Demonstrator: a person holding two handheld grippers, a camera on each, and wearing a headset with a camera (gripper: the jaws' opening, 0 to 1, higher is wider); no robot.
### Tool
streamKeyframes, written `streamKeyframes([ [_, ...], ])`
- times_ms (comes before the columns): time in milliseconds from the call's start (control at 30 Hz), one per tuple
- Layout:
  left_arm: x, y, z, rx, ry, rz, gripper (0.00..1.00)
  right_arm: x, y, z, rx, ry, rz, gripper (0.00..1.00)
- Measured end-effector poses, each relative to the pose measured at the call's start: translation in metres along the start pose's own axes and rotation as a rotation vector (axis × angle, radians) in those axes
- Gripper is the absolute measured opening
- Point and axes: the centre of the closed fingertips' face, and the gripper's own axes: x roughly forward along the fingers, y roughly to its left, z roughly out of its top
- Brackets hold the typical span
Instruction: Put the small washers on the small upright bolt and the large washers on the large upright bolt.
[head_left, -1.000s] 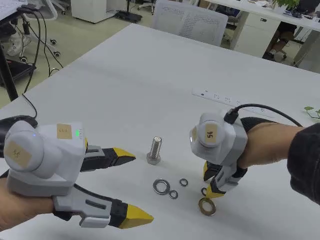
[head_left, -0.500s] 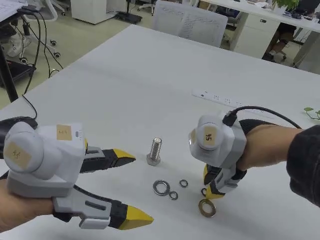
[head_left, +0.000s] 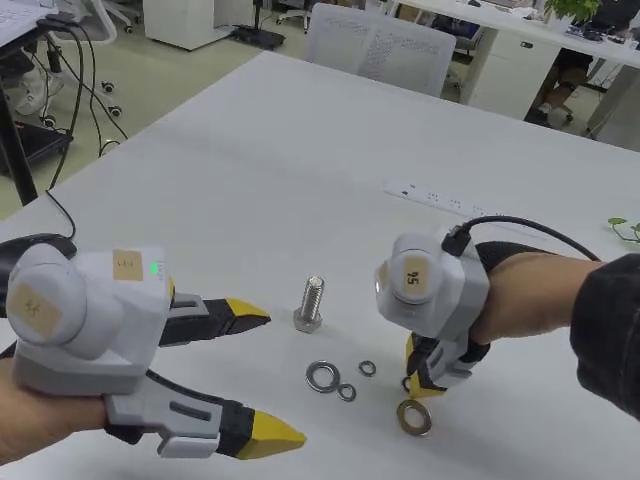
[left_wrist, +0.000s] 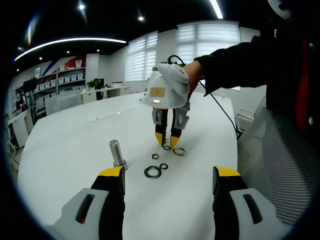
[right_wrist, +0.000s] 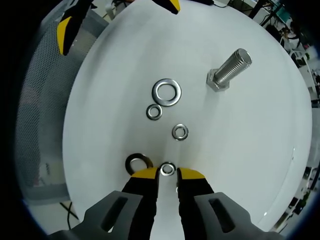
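One upright silver bolt stands on its hex head on the white table. In front of it lie a large silver washer and two small washers. A large brass washer lies to the right. My right gripper points down at the table, jaws a narrow gap apart, straddling another small washer that lies flat. My left gripper hovers wide open left of the washers, holding nothing.
A white power strip lies on the table behind the right hand, and a black cable runs from the right gripper. A mesh office chair stands at the table's far edge. Bare table stretches beyond the bolt.
My right gripper has sunk a little lower and slightly left over the small washer. The left gripper, the bolt and the other washers stay as they were.
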Motion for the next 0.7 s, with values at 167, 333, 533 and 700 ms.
streamKeyframes([
  [167,-0.0001,0.0000,-0.0008,0.001,0.001,0.000,0.71,0.0005,0.0001,0.0004,0.003,0.008,-0.001,0.16],
  [333,-0.0005,0.0004,-0.0009,0.000,0.000,0.002,0.71,0.0006,0.0001,0.0006,0.009,0.009,-0.003,0.14],
  [533,-0.0006,0.0009,-0.0017,0.000,0.001,0.000,0.71,0.0004,0.0005,0.0012,0.011,0.009,-0.003,0.14],
  [700,-0.0015,0.0010,-0.0018,0.000,0.001,0.000,0.71,0.0001,0.0008,0.0016,0.020,0.013,-0.004,0.13],
])
